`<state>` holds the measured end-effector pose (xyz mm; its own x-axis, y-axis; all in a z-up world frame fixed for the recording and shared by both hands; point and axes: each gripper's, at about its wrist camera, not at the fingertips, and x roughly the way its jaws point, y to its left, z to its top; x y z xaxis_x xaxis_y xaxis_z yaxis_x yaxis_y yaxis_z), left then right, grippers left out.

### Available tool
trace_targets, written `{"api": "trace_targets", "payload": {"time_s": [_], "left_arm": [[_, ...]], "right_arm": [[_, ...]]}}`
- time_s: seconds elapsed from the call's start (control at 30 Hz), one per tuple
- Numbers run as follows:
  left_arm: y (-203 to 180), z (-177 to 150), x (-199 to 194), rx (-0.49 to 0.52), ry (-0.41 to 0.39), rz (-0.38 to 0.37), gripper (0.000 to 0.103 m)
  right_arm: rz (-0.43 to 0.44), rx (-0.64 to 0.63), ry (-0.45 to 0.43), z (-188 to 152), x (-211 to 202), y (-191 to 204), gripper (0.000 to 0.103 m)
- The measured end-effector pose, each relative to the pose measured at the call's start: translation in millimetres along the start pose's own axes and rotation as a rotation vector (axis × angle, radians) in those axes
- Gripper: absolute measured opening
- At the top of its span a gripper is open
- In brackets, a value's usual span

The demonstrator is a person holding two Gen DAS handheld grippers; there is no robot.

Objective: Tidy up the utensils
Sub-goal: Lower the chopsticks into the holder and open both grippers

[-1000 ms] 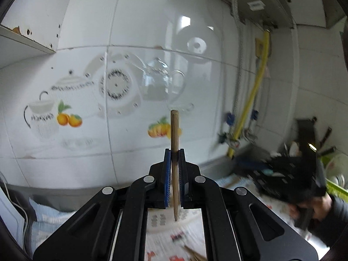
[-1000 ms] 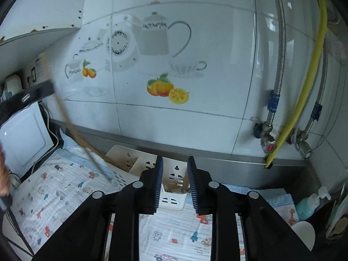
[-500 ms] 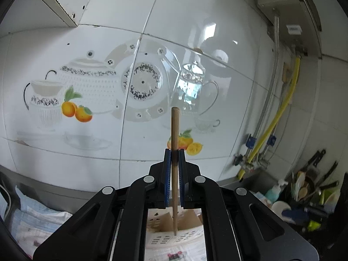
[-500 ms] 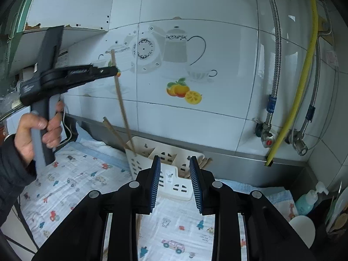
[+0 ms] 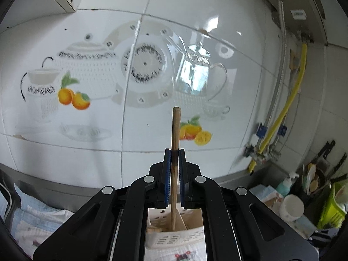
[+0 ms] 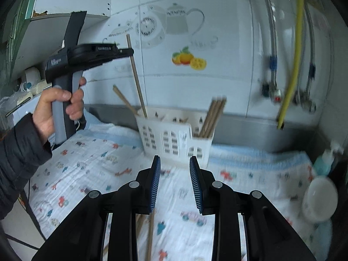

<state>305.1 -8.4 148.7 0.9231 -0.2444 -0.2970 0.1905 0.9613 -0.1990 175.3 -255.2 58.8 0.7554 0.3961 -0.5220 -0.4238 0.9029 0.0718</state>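
My left gripper (image 5: 174, 152) is shut on a wooden chopstick (image 5: 175, 130) that it holds nearly upright. In the right wrist view the left gripper (image 6: 128, 51) hangs above the white utensil caddy (image 6: 165, 139), and the chopstick (image 6: 137, 80) slants down with its lower end inside the left compartment. A second chopstick (image 6: 124, 99) leans in that compartment. Several chopsticks (image 6: 212, 115) stand in the right compartment. My right gripper (image 6: 175, 184) is open and holds nothing, in front of the caddy over the cloth. Loose chopsticks (image 6: 150, 235) lie on the cloth under it.
A patterned cloth (image 6: 87, 163) covers the counter. A white cup (image 6: 319, 198) and a soap bottle (image 6: 324, 161) stand at the right. A yellow hose (image 6: 293, 65) and valves run down the tiled wall. A green rack (image 5: 332, 206) with utensils fills the far right corner.
The left gripper has carried its chopstick over to the caddy and lowered it, so the tip now sits inside. The right gripper has sunk towards the cloth in front of the caddy.
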Motion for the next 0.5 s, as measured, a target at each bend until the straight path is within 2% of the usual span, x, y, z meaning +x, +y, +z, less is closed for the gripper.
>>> {"api": "trace_targets", "payload": {"time_s": [0.17, 0.3, 0.43, 0.5], "left_arm": [[-5.8, -4.2, -6.8, 0.021, 0.018, -0.005, 0.011], [-9.8, -2.1, -19.0, 0.027, 0.005, -0.007, 0.026], [-16.9, -3.8, -41.5, 0.045, 0.000, -0.017, 0.026], [-21.8, -8.9, -55.3, 0.059, 0.003, -0.025, 0.026]], "right_arm": [[0.010, 0.044, 0.057, -39.6, -0.4, 1.2, 0.028], [0.014, 0.069, 0.081, -67.5, -7.3, 3.9, 0.026], [0.008, 0.072, 0.122, -98.2, -11.8, 10.4, 0.024], [0.014, 0.075, 0.146, -112.8, -12.3, 13.5, 0.020]]}}
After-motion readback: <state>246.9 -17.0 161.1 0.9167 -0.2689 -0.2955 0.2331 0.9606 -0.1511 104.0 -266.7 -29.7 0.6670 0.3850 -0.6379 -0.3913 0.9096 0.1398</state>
